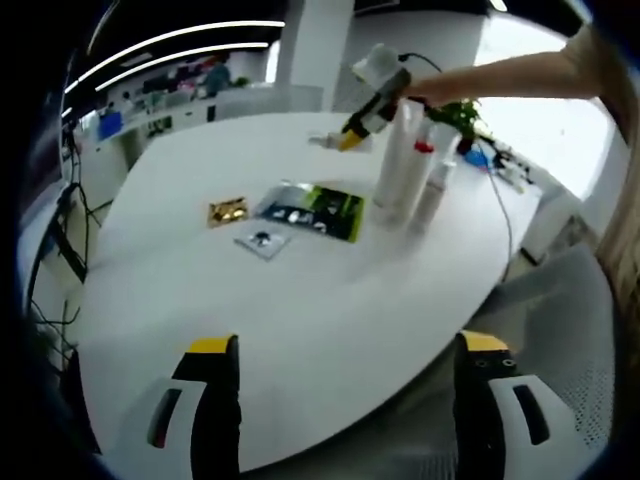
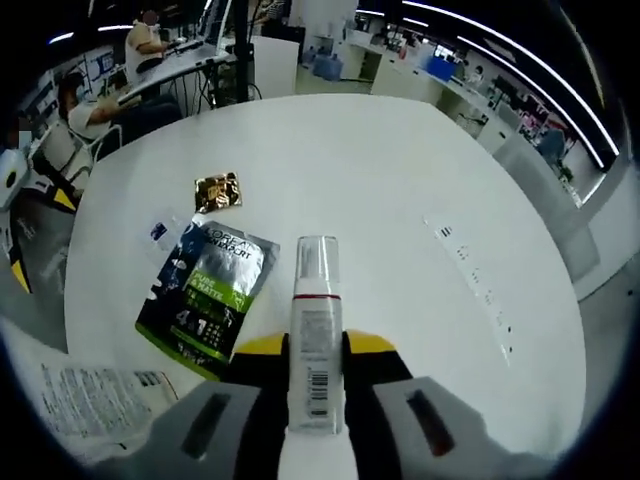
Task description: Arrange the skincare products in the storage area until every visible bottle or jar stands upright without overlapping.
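Slim white bottle (image 2: 315,340) — clear-capped — between right tool (image 2: 315,348) jaws

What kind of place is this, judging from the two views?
Probably an open-plan office: a large white meeting table, desks with seated people behind it, and long ceiling strip lights. The skincare items, such as the pump bottle, look brought in.

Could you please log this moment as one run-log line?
right gripper: shut on bottle | left gripper: open, idle | sachets: flat on table
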